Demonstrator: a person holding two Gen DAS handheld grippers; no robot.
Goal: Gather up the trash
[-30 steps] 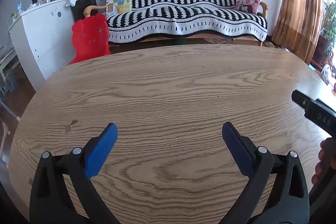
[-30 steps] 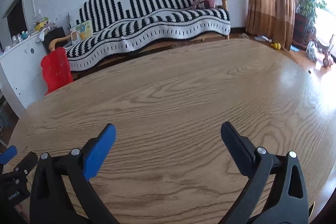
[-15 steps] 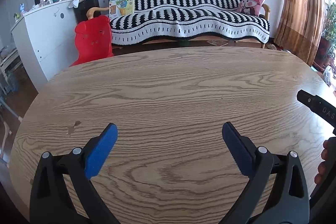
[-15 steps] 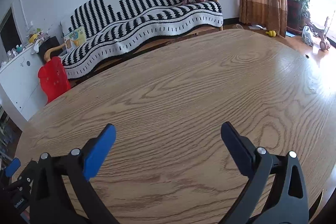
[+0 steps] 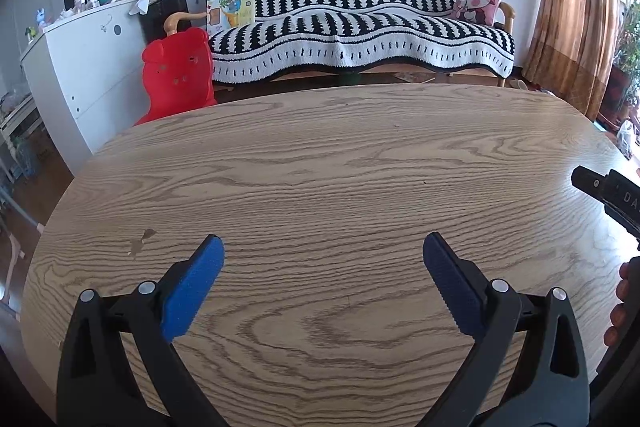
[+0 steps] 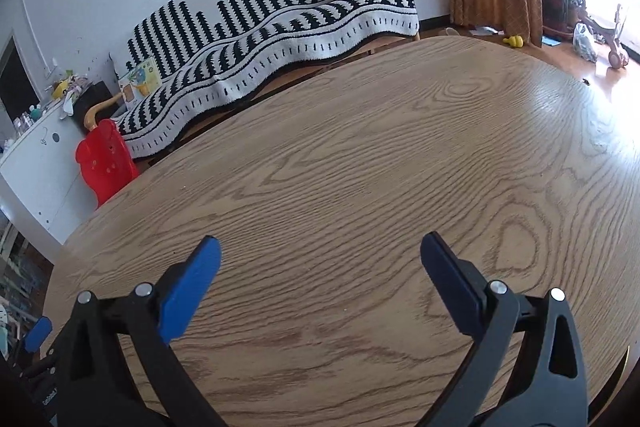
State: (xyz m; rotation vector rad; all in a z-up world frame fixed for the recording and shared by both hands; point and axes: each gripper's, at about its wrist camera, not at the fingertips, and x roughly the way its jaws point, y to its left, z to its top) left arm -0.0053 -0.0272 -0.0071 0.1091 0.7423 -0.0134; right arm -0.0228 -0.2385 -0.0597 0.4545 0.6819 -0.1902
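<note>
My left gripper (image 5: 323, 247) is open and empty, held above the bare oval wooden table (image 5: 320, 163). My right gripper (image 6: 320, 249) is open and empty too, over the same table (image 6: 360, 155). The right gripper's black tip (image 5: 600, 187) shows at the right edge of the left wrist view. A blue pad of the left gripper (image 6: 38, 334) shows at the lower left of the right wrist view. No trash shows on the table in either view.
A sofa with a black-and-white striped cover (image 5: 360, 39) stands beyond the table's far edge. A red plastic chair (image 5: 178, 75) and a white cabinet (image 5: 92, 67) stand at the far left. Brown curtains (image 5: 568, 7) hang at the right. Small items lie on the floor (image 6: 584, 39) near the window.
Both grippers have drawn back and lifted a little, so more of the table and room shows. The right wrist view has tilted to the left. Both jaws stay open.
</note>
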